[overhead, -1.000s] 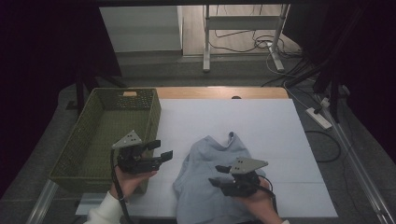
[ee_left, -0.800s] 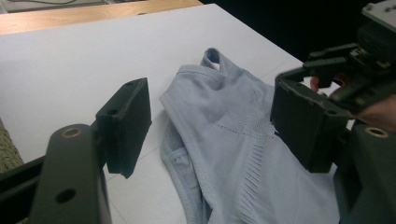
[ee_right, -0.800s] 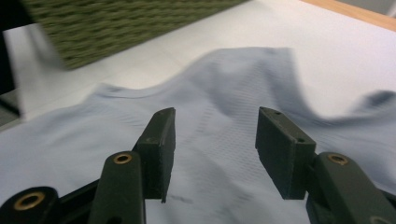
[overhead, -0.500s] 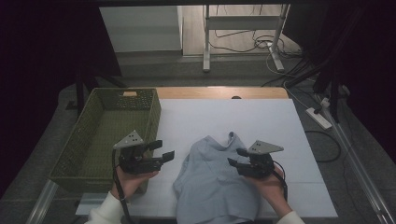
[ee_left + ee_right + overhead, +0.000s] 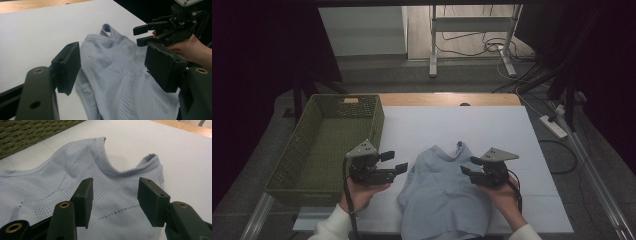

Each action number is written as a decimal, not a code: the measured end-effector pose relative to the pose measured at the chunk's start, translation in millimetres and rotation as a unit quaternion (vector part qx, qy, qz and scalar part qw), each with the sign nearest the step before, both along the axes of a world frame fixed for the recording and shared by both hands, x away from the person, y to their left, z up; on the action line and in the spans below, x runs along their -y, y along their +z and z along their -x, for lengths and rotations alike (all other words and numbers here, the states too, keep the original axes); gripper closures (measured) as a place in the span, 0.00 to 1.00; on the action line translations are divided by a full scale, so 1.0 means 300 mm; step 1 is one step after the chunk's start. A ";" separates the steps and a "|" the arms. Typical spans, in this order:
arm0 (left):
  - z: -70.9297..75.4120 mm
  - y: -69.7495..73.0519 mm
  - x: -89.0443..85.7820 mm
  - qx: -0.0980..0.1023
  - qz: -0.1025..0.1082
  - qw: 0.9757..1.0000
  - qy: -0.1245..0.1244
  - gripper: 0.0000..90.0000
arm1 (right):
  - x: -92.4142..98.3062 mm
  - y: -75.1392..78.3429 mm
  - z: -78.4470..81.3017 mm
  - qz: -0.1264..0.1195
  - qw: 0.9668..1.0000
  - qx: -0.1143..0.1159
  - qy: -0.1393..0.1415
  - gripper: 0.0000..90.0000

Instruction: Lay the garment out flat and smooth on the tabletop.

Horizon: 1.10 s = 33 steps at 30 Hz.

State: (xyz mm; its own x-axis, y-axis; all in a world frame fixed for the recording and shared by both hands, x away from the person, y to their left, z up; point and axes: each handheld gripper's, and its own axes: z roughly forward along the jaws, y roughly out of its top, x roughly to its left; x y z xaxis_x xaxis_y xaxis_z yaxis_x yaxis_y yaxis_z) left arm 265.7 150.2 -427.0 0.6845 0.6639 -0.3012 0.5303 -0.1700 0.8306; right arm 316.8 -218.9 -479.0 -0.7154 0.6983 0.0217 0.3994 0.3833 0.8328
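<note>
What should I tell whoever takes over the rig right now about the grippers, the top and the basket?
Left gripper: open, holding nothing, beside the left edge of the light blue sleeveless top.
Right gripper: open, holding nothing, above the top's right side, fingers pointing at the neckline.
The top lies crumpled on the white table, hem hanging over the near edge.
The green woven basket stands at the left with nothing visible in it.
Done: nothing gripped yet.
Left: probably grip the top and straighten, fold or move it.
</note>
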 end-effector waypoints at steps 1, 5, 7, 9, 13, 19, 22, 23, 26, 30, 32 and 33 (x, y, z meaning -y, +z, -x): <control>-0.002 -0.001 0.011 -0.001 -0.003 1.000 -0.003 0.33 | 0.001 0.000 -0.002 0.002 1.000 -0.001 -0.001 0.52; -0.016 -0.006 0.055 -0.002 -0.016 1.000 -0.008 0.33 | 0.003 -0.001 -0.006 0.002 1.000 -0.001 -0.003 0.52; -0.026 -0.011 0.079 -0.003 -0.029 1.000 -0.005 0.33 | 0.005 -0.001 -0.006 0.000 1.000 -0.001 -0.003 0.52; -0.037 -0.020 0.101 -0.006 -0.032 0.999 -0.008 0.33 | 0.006 -0.001 -0.007 0.000 1.000 -0.001 -0.003 0.52; -0.064 -0.042 0.127 -0.014 -0.036 0.999 -0.007 0.32 | 0.004 -0.005 -0.005 0.005 1.000 -0.001 -0.004 0.52; -0.110 -0.069 0.128 -0.027 -0.026 0.999 0.008 0.32 | -0.002 -0.008 -0.004 0.007 1.000 0.000 -0.001 0.52; -0.132 -0.081 0.136 -0.030 -0.028 0.999 0.011 0.32 | -0.006 -0.010 -0.003 0.011 1.000 0.000 0.000 0.52; -0.138 -0.084 0.139 -0.031 -0.028 0.999 0.012 0.32 | -0.007 -0.010 -0.003 0.011 1.000 0.000 0.000 0.52; -0.159 -0.096 0.144 -0.037 -0.026 0.999 0.014 0.32 | -0.010 -0.010 -0.001 0.013 1.000 0.001 0.001 0.52; -0.179 -0.110 0.146 -0.043 -0.025 0.999 0.013 0.32 | -0.015 -0.011 0.001 0.017 1.000 0.004 0.003 0.52; -0.184 -0.113 0.146 -0.046 -0.021 0.999 0.009 0.32 | -0.020 -0.013 0.000 0.018 1.000 0.004 0.005 0.52; -0.186 -0.113 0.147 -0.044 -0.025 0.999 0.009 0.32 | -0.024 -0.015 -0.002 0.016 1.000 0.004 0.006 0.52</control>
